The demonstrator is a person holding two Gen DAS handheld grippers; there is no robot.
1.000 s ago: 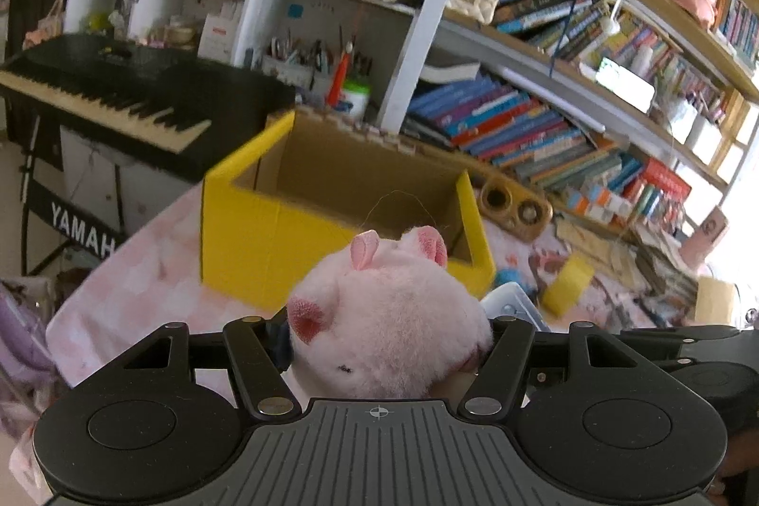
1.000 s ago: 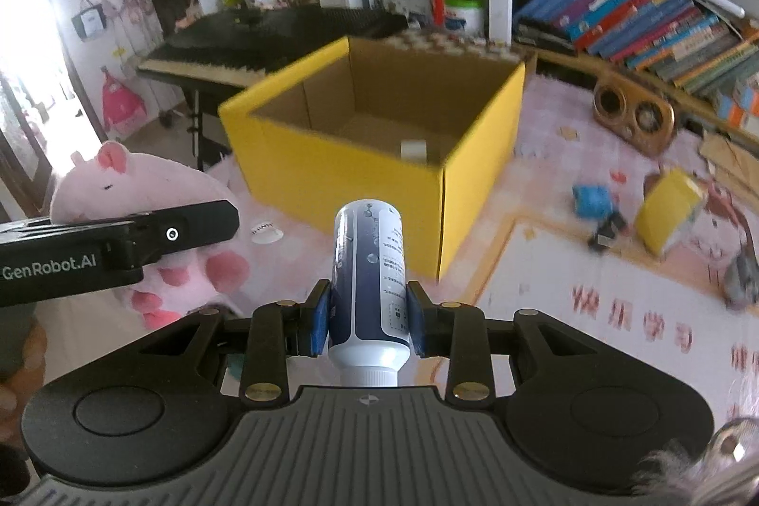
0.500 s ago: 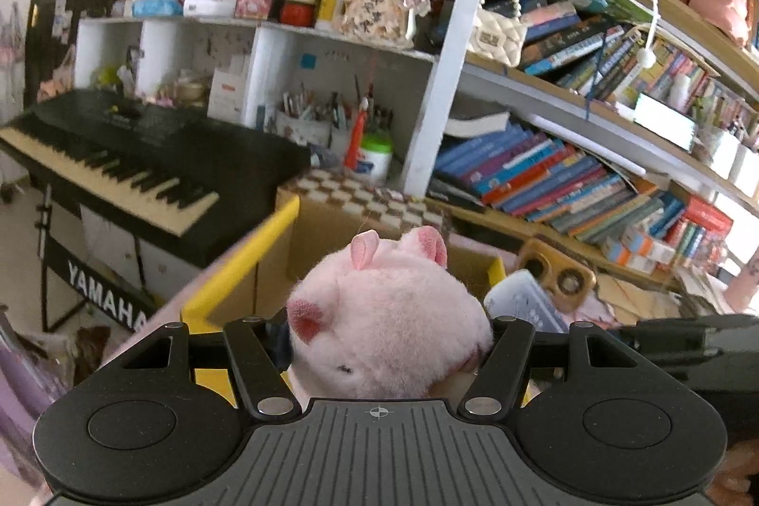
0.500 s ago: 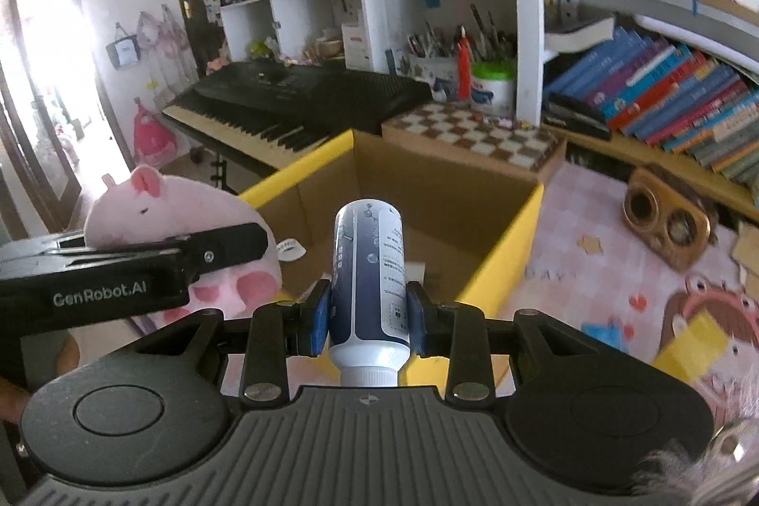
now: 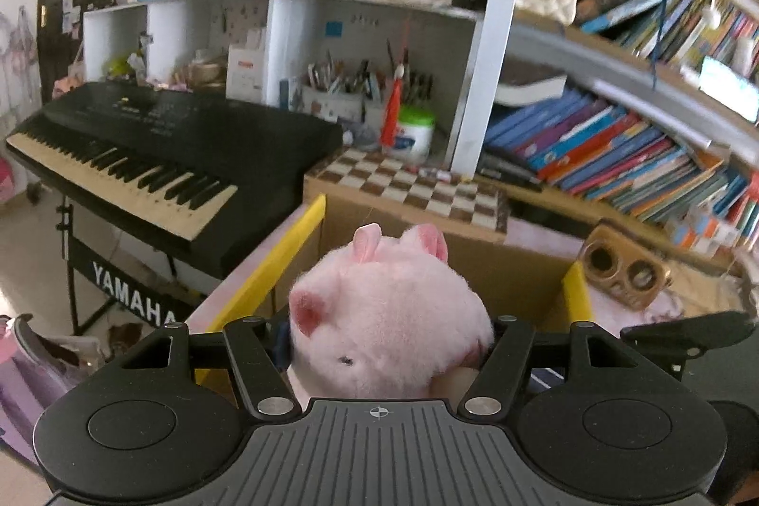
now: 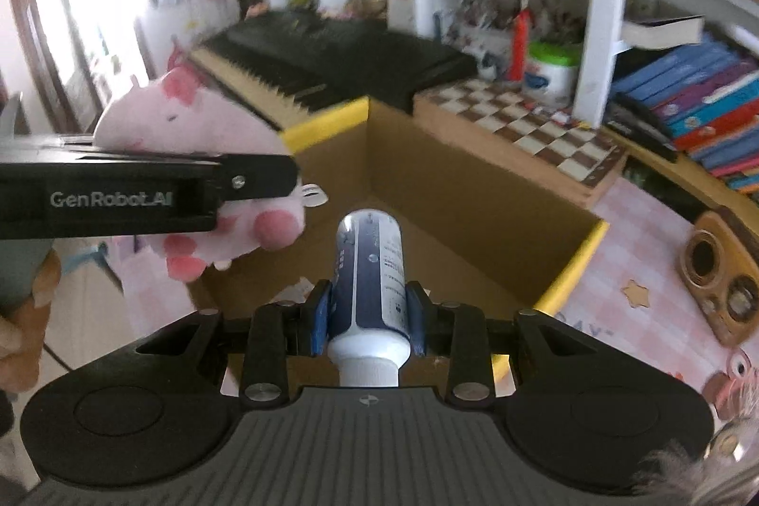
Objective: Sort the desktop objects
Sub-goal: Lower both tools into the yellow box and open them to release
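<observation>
Left wrist view shows the left gripper [image 5: 386,345] clamped on one pink plush pig [image 5: 384,321], while the right gripper [image 6: 365,316] pinches one blue-and-white tube [image 6: 370,269], both held just above one yellow cardboard box [image 6: 574,264] open beneath and ahead.
</observation>
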